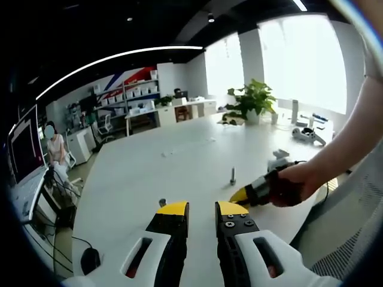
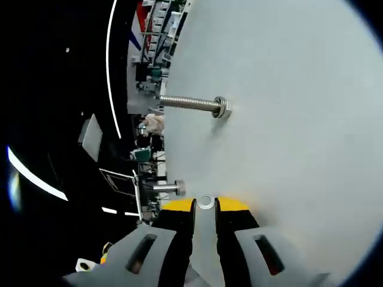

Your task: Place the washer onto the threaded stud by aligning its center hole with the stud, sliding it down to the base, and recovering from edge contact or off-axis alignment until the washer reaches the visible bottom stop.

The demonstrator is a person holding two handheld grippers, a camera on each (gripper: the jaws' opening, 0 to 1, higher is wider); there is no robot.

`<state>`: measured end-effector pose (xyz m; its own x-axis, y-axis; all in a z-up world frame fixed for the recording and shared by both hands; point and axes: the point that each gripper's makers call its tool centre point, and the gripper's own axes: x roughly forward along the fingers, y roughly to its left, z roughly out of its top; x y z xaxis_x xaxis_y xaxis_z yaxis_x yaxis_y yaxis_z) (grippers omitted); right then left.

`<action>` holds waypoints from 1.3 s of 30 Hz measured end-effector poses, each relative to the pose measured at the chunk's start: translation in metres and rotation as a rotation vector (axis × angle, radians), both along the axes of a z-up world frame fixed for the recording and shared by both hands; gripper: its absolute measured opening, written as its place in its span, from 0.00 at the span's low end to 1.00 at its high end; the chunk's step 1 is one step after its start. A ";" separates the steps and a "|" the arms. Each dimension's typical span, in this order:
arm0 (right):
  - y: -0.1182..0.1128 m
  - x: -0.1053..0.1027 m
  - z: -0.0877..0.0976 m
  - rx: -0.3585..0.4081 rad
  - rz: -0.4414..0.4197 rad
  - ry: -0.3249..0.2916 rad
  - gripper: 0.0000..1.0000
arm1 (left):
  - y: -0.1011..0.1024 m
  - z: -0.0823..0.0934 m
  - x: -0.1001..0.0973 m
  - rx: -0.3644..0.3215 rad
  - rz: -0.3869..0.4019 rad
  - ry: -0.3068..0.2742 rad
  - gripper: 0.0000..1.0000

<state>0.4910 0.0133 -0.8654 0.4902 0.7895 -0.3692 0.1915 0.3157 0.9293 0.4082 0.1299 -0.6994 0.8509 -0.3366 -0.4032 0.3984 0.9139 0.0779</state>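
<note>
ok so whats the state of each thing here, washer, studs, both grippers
washer: pinched between the right gripper fingers, not yet on a stud
threaded stud: bare thread, nut at its base on the white table, nothing slid on
second stud: close beside the right gripper tips, bare
left gripper: open, holding nothing

Hidden and unclear parts
The washer (image 2: 205,203) shows just a sliver between the jaws; the stud (image 1: 233,175) on the table (image 1: 149,179) looks tiny, threads unreadable
</note>
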 end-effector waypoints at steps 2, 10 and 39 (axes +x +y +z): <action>0.002 -0.003 0.001 0.015 0.009 0.017 0.16 | 0.000 0.000 0.000 0.000 -0.001 0.000 0.15; -0.003 0.002 0.003 0.088 -0.053 0.077 0.18 | -0.001 0.000 0.000 -0.002 -0.005 0.000 0.15; 0.026 0.002 0.006 -1.004 0.746 -0.982 0.17 | -0.001 -0.001 -0.001 0.004 -0.007 0.002 0.15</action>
<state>0.4926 0.0397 -0.8598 0.4725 0.5922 -0.6527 -0.8028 0.5949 -0.0414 0.4074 0.1286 -0.7002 0.8476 -0.3412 -0.4063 0.4054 0.9106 0.0810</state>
